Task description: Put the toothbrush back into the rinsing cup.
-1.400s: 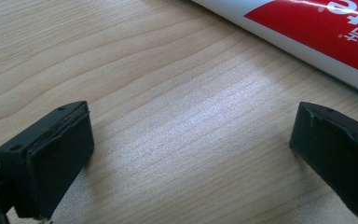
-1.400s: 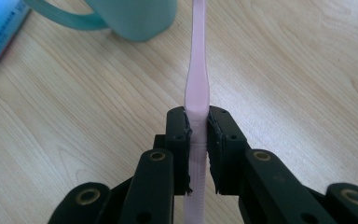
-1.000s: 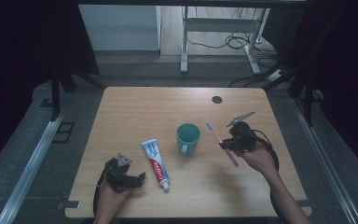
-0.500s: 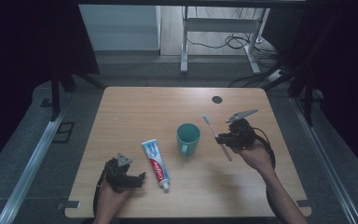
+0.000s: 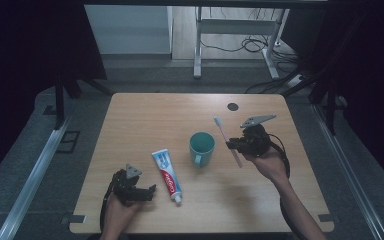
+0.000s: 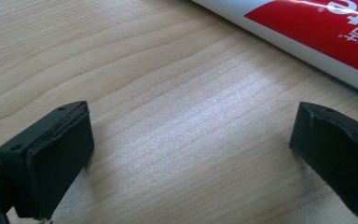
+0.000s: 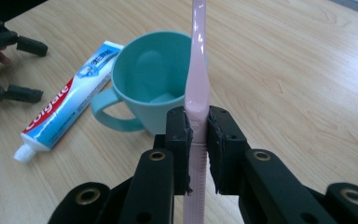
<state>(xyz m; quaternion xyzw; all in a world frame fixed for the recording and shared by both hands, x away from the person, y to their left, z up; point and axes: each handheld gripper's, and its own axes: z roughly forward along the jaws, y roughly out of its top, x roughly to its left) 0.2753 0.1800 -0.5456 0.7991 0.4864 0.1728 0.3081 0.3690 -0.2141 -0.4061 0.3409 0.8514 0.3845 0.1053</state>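
Left tool [image 5: 147, 191], jaws apart and empty, rests on the desk [image 5: 145, 120] beside the toothpaste [image 5: 166, 175]. The cup [image 5: 201, 146] stands just left of the right tool [image 5: 231, 145], clamped on a pink toothbrush [image 5: 226, 138] whose bristle end points away, up past the cup's rim

Glossy pink plastic toothbrush [image 7: 199, 79], smooth teal plastic cup [image 7: 156, 77], matt wood-grain table [image 7: 298, 84], shiny toothpaste tube [image 5: 166, 171]

right gripper [image 7: 198, 154]: black jaws, brass screw holes | left gripper [image 5: 130, 187]: grey three-cornered plate, black cable
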